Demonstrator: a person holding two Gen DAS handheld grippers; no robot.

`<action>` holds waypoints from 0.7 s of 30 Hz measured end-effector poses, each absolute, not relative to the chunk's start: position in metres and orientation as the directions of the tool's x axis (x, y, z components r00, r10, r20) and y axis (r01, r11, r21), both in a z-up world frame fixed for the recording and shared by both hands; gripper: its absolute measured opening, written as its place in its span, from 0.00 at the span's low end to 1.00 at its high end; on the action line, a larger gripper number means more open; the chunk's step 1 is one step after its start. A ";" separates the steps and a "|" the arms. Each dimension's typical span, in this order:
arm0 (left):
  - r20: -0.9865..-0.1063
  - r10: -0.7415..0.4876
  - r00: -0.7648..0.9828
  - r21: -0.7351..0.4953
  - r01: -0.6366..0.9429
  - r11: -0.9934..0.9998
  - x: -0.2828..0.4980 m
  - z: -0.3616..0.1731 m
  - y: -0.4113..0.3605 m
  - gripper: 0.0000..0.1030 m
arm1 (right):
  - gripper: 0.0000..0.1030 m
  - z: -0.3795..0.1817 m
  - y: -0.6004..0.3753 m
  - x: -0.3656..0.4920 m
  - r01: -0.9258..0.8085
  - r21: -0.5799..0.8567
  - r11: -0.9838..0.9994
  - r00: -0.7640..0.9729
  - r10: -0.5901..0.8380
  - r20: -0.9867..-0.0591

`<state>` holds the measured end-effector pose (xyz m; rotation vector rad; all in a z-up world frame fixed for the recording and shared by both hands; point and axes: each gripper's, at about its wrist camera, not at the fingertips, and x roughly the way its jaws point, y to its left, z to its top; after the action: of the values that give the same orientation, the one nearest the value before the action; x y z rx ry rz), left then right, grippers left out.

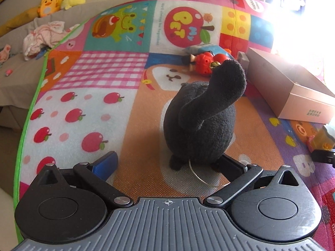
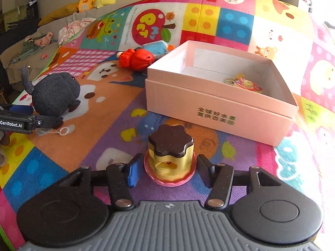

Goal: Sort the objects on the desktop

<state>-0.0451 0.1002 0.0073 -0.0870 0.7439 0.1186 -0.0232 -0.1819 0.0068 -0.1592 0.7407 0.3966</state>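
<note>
Nearest the right-hand camera, the right gripper (image 2: 167, 170) straddles a small yellow plastic pudding toy with a brown flower-shaped lid and pink scalloped base (image 2: 170, 156); its jaws stand half spread, one on each side of the base, with a sliver of mat showing on both sides, so they bracket the toy without pinching it, apparently lined up for a squeeze. The toy stands upright on the colourful patchwork play mat (image 2: 108, 144) near its front edge; just beyond it lies an open pale pink cardboard box (image 2: 219, 106), probably the sorting bin, since a small keyring trinket (image 2: 247, 83) already rests inside. Over by the mat's left edge, the left gripper (image 1: 167, 165) sits with jaws spread wide around the foot of a dark grey plush animal (image 1: 199, 125); the right-hand finger looks close to the plush, though contact cannot be told. Farther back, beside the box's far corner, a red plastic doll (image 2: 138, 59) lies on its side against a blue soft toy (image 2: 155, 47); both seem unsorted.
</note>
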 end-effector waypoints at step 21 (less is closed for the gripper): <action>-0.603 0.071 0.794 0.048 -0.053 0.997 -0.024 0.019 0.060 0.67 | 0.60 0.001 -0.187 -0.038 -0.376 -0.040 0.926 0.718 0.264 -0.643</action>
<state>-0.0239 0.0602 0.0194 0.0289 0.6492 0.0671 -0.0379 -0.1871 0.0013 -0.1725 0.6831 0.3560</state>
